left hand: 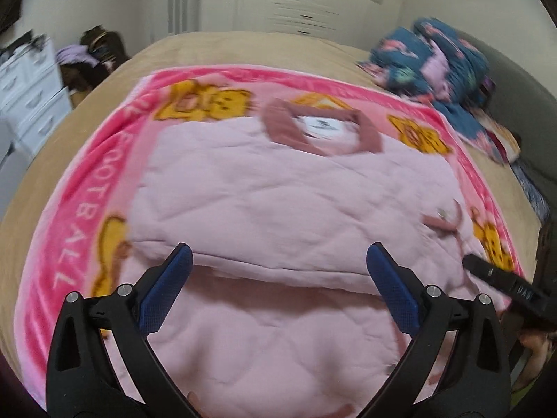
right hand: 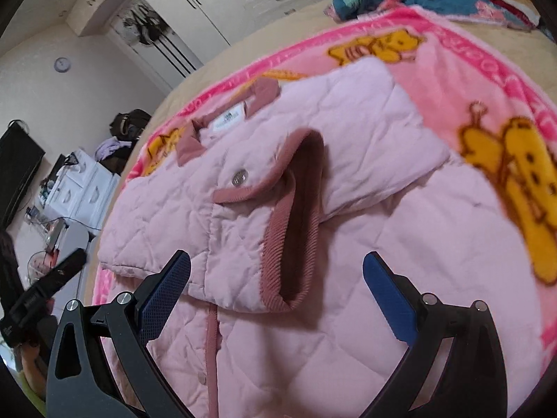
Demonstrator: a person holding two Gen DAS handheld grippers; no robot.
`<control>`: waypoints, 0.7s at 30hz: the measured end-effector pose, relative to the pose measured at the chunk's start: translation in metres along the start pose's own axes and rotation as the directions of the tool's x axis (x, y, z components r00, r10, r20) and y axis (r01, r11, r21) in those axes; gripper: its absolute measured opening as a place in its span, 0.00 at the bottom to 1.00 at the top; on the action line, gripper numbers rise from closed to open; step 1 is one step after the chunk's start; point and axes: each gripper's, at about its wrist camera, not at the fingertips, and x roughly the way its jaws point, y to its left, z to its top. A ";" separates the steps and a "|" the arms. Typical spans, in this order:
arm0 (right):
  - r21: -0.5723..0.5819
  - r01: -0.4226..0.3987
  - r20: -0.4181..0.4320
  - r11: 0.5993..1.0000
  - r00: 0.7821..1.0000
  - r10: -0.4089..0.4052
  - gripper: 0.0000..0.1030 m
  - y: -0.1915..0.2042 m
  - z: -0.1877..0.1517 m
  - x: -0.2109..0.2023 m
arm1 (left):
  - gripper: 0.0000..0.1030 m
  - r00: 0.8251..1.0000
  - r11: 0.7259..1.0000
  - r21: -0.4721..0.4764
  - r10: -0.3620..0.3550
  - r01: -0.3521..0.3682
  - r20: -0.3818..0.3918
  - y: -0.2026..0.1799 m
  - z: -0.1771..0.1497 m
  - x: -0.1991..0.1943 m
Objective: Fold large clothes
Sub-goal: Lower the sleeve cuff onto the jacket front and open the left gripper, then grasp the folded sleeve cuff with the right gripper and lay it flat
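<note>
A pink quilted jacket (left hand: pixel 271 188) is lying partly folded on a pink blanket (left hand: pixel 87 209), which is spread over a bed (left hand: pixel 41 160). In the left wrist view, the left gripper (left hand: pixel 278 271) is being held just above the jacket's folded edge, its jaws standing wide open and gripping nothing. The right gripper (right hand: pixel 276 278) is likewise being held over the jacket with its jaws wide open and empty, a darker pink cuff (right hand: pixel 296 216) of the folded sleeve showing between them. The collar (left hand: pixel 289 125) is pointing toward the far side of the bed. A blue patterned bundle (left hand: pixel 435 62) is resting on the bed beyond the blanket, and a white dresser (left hand: pixel 31 97) is standing beside the bed.
</note>
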 end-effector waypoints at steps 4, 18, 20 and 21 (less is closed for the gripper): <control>0.065 -0.021 -0.025 0.998 0.999 0.023 0.95 0.000 -0.003 0.020 | 0.91 0.999 0.997 -0.076 0.031 -0.029 0.021 0.038 0.002 -0.006; -0.155 0.034 0.084 0.987 0.996 -0.021 0.16 0.038 0.011 0.001 | 0.91 0.998 0.986 -0.168 0.019 -0.009 0.057 0.087 0.004 -0.014; -0.218 0.028 0.133 0.976 0.991 0.001 0.14 0.051 0.023 -0.017 | 0.91 0.998 0.984 -0.180 0.005 0.005 0.055 0.087 0.010 -0.011; -0.236 0.011 0.148 0.972 0.989 0.024 0.14 0.056 0.030 -0.024 | 0.91 0.998 0.983 -0.184 -0.001 0.012 0.055 0.085 0.016 -0.010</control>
